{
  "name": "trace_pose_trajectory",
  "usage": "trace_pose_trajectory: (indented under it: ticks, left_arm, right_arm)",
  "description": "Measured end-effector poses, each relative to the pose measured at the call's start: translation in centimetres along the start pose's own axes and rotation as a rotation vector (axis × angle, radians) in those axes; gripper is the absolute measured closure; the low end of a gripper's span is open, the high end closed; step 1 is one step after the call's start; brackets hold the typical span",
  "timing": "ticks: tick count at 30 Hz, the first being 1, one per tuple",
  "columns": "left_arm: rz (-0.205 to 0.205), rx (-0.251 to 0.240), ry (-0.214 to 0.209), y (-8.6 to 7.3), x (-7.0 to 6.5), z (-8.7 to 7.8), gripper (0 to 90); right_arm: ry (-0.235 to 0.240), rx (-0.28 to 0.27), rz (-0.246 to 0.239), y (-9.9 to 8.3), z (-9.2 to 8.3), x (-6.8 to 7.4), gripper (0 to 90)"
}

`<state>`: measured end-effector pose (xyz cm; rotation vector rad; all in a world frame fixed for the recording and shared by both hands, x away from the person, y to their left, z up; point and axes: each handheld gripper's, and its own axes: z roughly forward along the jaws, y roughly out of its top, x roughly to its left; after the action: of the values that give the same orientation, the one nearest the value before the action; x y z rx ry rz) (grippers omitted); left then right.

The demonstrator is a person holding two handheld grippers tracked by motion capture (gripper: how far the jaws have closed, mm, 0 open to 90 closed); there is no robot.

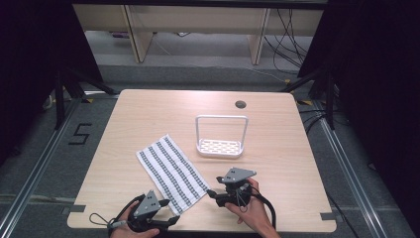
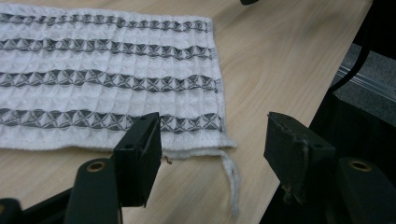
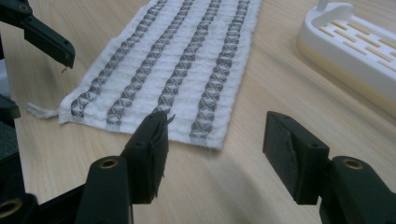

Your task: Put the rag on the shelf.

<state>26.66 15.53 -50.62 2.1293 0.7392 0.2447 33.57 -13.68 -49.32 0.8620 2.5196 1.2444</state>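
A white cloth point(image 1: 172, 173) with dark patterned stripes lies flat on the light wooden desk point(image 1: 138, 114), set at a slant in the near-left part of the top, its long sides running from far left to near right. Its near short edge sits close to the desk's near rim, between the two grippers.

The left gripper point(image 1: 171, 221) is held low at the near-left edge of the desk, in a hand point(image 1: 130, 225) that comes in from the bottom of the high view. In the left gripper view point(image 2: 212, 144) its jaws stand apart around the cloth's near corner, where a loose thread point(image 2: 230, 175) trails off onto the wood; the pads do not press on the fabric, so the gripper is released and holds nothing.

The right gripper point(image 1: 212, 193) lies just to the right of the cloth's near end, held by the right hand point(image 1: 252, 210). In the right gripper view point(image 3: 215, 140) its jaws are also spread, with bare desk between them and the cloth's near edge just beyond the tips; it grasps nothing.

A white plastic rack point(image 1: 220, 147) with a slotted base and a tall wire handle stands farther back, right of the cloth and well apart from both grippers.
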Motion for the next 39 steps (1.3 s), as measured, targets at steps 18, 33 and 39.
trace_pose_trajectory:
  ticks: [18, 33, 39]
  left_arm:
    - [0.075, 0.089, 0.012, 0.7, 0.6, 2.0, 55.7]
    - [0.117, 0.104, 0.039, 0.7, 1.1, 2.0, 79.8]
    - [0.124, 0.102, 0.038, 0.8, 1.2, 2.0, 83.4]
  right_arm:
    - [0.002, 0.063, -0.020, 1.2, 3.2, 0.1, 46.3]
    - [0.001, 0.074, -0.036, 0.6, 4.4, -0.4, 64.5]
    - [0.007, 0.069, -0.033, 0.5, 4.3, -0.1, 81.3]
